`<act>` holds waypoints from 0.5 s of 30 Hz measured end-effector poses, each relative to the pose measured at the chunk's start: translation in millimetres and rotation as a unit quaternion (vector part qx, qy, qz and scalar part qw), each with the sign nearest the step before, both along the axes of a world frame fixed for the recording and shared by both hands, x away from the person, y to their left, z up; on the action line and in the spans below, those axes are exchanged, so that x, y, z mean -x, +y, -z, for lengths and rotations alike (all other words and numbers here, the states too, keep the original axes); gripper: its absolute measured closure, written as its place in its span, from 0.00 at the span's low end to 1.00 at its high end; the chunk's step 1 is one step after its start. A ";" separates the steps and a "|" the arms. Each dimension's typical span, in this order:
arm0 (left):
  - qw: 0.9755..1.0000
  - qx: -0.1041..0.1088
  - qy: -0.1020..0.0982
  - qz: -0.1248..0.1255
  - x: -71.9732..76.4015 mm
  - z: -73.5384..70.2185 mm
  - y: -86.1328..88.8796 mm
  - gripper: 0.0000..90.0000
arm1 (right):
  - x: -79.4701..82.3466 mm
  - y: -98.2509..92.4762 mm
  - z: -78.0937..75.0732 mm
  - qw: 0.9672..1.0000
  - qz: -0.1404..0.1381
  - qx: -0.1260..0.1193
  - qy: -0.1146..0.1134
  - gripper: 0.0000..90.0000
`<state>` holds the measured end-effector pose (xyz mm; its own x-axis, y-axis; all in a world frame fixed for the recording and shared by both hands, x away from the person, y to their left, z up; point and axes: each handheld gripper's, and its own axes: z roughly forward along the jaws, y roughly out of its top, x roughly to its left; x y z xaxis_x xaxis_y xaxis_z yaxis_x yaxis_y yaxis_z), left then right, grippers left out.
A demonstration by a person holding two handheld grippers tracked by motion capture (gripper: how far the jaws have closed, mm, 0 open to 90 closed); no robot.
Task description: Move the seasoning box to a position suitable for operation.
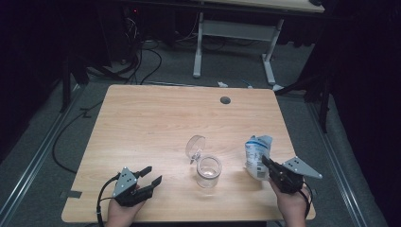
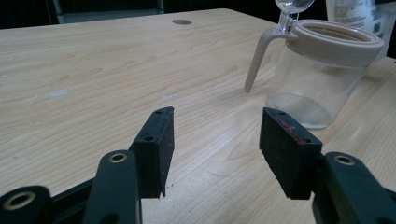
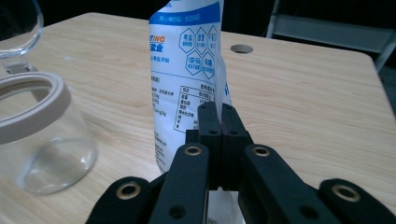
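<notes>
Counter: pale wood-grain top, rectangular, rounded corners, with a round cable hole near the far edge. It stands on grey floor in a dark room; a white-framed desk stands beyond it, and black cables trail over the floor at the far left.

Jar: clear glass, beige rim, upright near the middle of the front half of the counter. Its hinged clear lid is swung open and stands up behind the mouth. In the left gripper view the jar looks empty.

Pouch: white with blue print, standing upright to the right of the jar and apart from it, its top crumpled.

Left tongs: jaws standing apart, nothing between them, pads clear of the jar. They lie low over the front left of the counter, pointing towards the jar, which sits ahead and to their right in the left gripper view.

Right tongs: jaws closed tight together, pinching a fold of the pouch low on its near side; the right gripper view shows the pads meeting on the pouch's film.

Left hand: enters from the front edge, wrapped around the tool body, held level.

Right hand: enters from the front right, tool angled up and left towards the pouch.
</notes>
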<state>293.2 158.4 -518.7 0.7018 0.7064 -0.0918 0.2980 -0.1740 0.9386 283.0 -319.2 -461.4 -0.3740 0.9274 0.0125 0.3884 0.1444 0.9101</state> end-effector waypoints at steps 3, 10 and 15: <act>1.000 0.006 0.001 0.004 -1.7 0.9 -1.0 0.50 | -0.7 4.1 -4.2 1.000 -0.009 0.001 0.009 1.00; 1.000 0.006 0.007 0.019 0.2 4.6 -7.2 0.50 | -2.9 6.7 -9.8 0.999 -0.015 0.004 0.036 1.00; 1.000 -0.005 -0.011 0.022 -1.0 1.7 -8.2 0.50 | -5.6 13.7 -13.1 0.999 -0.014 0.020 0.042 1.00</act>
